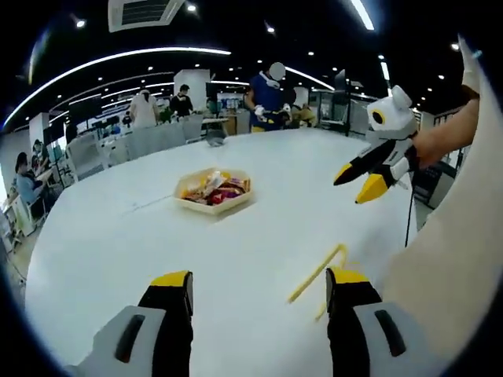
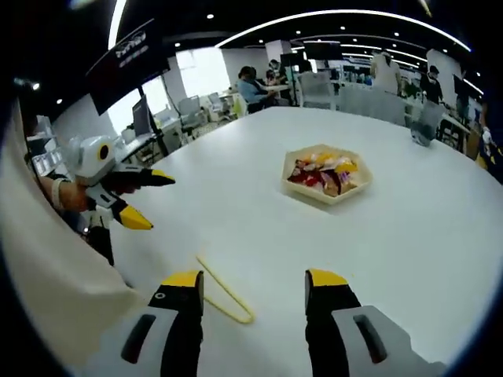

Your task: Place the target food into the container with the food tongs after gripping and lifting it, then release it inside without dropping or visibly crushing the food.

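Here the hexagonal tray (image 2: pixel 325 174) at twelve o'clock holds mixed snacks (image 2: pixel 324 173) — yellow tongs (image 2: pixel 224 292) lie nearer; both the left gripper (image 1: pixel 259 284) and the right gripper (image 2: pixel 255 283) are spread, holding nothing.

The round white table (image 1: pixel 259 236) at frame centre looks smooth and faintly glossy; the pale hexagonal tray (image 2: pixel 292 185) looks matt, holding shiny plastic-wrapped snacks (image 2: pixel 326 174).
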Demonstrator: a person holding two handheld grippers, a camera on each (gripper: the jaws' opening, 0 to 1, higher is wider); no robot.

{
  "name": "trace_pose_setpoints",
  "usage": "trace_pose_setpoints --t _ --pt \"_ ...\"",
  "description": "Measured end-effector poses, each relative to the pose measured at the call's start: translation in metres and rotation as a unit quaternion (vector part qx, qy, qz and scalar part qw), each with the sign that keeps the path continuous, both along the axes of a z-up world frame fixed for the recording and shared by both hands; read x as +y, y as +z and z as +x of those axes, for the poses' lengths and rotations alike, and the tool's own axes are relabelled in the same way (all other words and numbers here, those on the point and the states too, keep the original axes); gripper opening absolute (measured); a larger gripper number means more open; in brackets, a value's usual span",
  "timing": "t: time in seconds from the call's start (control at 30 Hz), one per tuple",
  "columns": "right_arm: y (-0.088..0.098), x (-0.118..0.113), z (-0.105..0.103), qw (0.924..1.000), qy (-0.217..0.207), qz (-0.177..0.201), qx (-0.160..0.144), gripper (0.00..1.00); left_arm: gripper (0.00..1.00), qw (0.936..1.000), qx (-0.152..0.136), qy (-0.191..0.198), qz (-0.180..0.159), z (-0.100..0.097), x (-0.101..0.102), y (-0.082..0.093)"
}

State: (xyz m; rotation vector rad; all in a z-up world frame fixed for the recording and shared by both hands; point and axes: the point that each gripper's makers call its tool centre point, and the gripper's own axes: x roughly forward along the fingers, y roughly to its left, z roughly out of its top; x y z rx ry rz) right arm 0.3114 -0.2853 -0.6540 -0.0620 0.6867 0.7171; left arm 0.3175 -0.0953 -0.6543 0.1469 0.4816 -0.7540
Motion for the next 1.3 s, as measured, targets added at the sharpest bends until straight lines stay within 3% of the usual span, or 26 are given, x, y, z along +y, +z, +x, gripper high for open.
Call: trace_pose_setpoints --t 0.27,0.53,0.8,1.07,1.3 --pt "0.025 -0.001 0.007 0.9991 -0.020 0.016 -0.034 0.61 0.86 0.9987 -0.032 0.037 -0.010 0.010 0.015 0.022" --pt "0.047 -0.007 0.012 0.9973 -0.017 -0.002 -0.072 0.73 0.90 0.9972 -0.050 0.050 -0.026 0.016 0.018 0.044" --pt "0.076 -0.010 0.023 0.9925 -0.050 0.025 -0.109 0.81 0.91 0.9943 -0.074 0.062 -0.044 0.022 0.018 0.071" --pt "0.112 -0.021 0.033 0.9812 -0.088 0.050 -0.164 0.89 0.96 0.9879 -0.103 0.093 -0.070 0.029 0.028 0.100" --pt "0.132 -0.031 0.038 0.9717 -0.109 0.051 -0.203 0.97 0.99 0.9849 -0.117 0.106 -0.072 0.028 0.037 0.108"
